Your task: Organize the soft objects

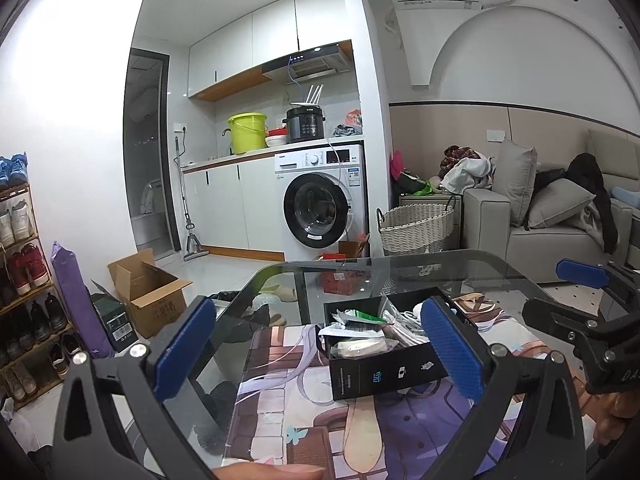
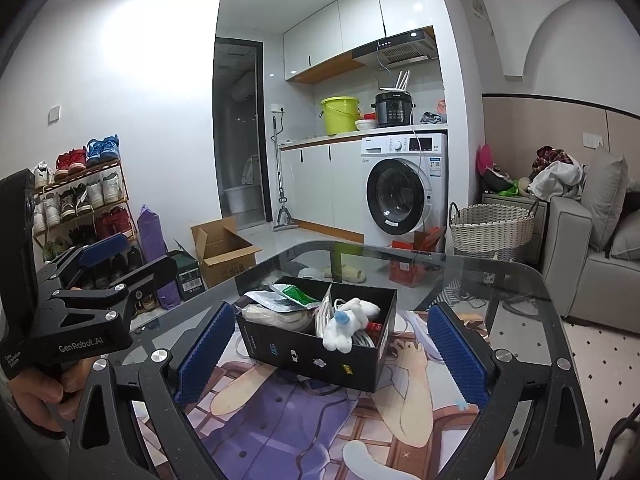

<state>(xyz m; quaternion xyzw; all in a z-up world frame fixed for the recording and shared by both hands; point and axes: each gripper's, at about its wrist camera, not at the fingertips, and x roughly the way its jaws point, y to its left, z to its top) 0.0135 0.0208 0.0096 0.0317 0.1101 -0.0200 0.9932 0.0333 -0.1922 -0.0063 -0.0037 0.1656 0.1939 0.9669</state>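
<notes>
Black tool [image 2: 332, 356], blue ridged pads [image 2: 206, 354]

place: someone's small apartment, lived-in | kitchen nook: washing machine [image 2: 404, 196] under the counter, rice cooker [image 2: 394, 109] and range hood [image 2: 400, 50] above | entry side: packed shoe rack [image 2: 80, 204] | lounge side: grey sofa [image 1: 560, 216] with clothes dumped on it, wicker basket [image 2: 490, 232]

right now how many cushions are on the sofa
2: an upright one against the sofa arm, and one leaning just right of it. Others may be hidden by clothes.
</notes>
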